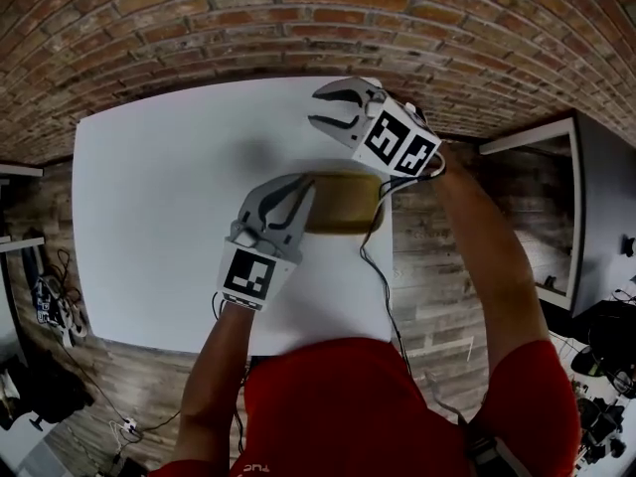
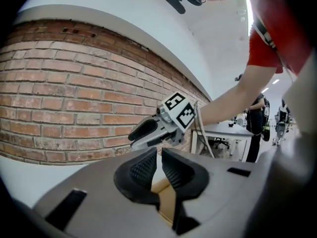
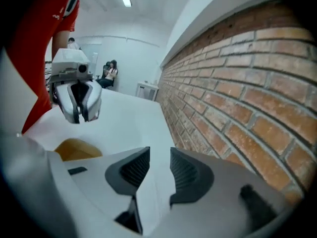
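One tan box is seen on the white table, set close against the table's right edge, toward the near side. Its left end is gripped by the left gripper: in the left gripper view a tan wall is caught in the narrow gap between the two ribbed pads. The right gripper is held above the table's far right corner, apart from the box, with its fingers spread and only the white surface shown between them in its own view. The pinch itself is hidden in the head view by the left gripper's body. In the right gripper view the box is seen as a rounded tan shape under the left gripper. Wide bare table is left open to the box's left. A brick wall runs behind the far edge. Two grippers, one box and one table are counted.
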Demonstrator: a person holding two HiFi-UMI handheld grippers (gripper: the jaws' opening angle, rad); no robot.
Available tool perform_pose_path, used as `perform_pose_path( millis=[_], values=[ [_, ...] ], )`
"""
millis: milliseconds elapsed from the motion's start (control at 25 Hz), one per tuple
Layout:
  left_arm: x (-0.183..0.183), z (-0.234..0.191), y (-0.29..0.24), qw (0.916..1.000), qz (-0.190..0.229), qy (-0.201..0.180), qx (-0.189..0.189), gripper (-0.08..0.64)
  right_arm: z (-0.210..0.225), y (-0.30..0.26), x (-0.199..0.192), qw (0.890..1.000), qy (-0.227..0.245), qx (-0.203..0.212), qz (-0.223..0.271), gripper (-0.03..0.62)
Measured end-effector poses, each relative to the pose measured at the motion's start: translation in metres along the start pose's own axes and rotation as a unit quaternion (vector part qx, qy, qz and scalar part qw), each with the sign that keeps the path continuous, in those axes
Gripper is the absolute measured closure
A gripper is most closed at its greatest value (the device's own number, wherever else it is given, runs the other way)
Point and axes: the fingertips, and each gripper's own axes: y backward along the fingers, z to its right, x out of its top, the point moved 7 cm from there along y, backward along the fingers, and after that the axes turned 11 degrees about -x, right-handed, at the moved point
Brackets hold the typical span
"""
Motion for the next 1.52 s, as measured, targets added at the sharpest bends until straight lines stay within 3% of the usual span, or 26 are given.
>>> perform_pose_path(
  millis=[120,240,320,400,520,600,720,1040,1520],
  values=[
    [0.011,0.0,0.003,0.9997,0.013,-0.008,0.02,0.52,-0.017,0.033,0.023,0.995,-0.042,-0.052,0.077,0.476],
    [0.024,0.0,0.009,0.9988,0.026,-0.015,0.039,0.531,-0.038,0.067,0.039,0.983,-0.075,-0.11,0.124,0.521],
    [0.033,0.003,0.014,0.9981,0.041,-0.015,0.044,0.535,-0.052,0.087,0.048,0.969,-0.122,-0.145,0.159,0.535],
    [0.04,0.01,0.02,0.9975,0.053,-0.013,0.046,0.538,-0.067,0.106,0.056,0.948,-0.191,-0.171,0.191,0.541],
    [0.045,0.028,0.032,0.9984,0.04,-0.002,0.04,0.545,-0.092,0.132,0.06,0.922,-0.27,-0.193,0.199,0.546],
    [0.05,0.041,0.039,0.9982,0.05,0.001,0.032,0.546,-0.106,0.148,0.064,0.91,-0.294,-0.21,0.203,0.551],
    [0.062,0.06,0.049,0.9943,0.104,-0.001,0.021,0.546,-0.127,0.171,0.071,0.898,-0.309,-0.231,0.211,0.555],
    [0.064,0.105,0.071,0.9937,0.112,-0.005,-0.007,0.546,-0.178,0.204,0.077,0.887,-0.328,-0.255,0.201,0.561],
    [0.056,0.135,0.081,0.9938,0.109,-0.015,-0.014,0.546,-0.203,0.224,0.081,0.895,-0.309,-0.259,0.193,0.561]
  ],
)
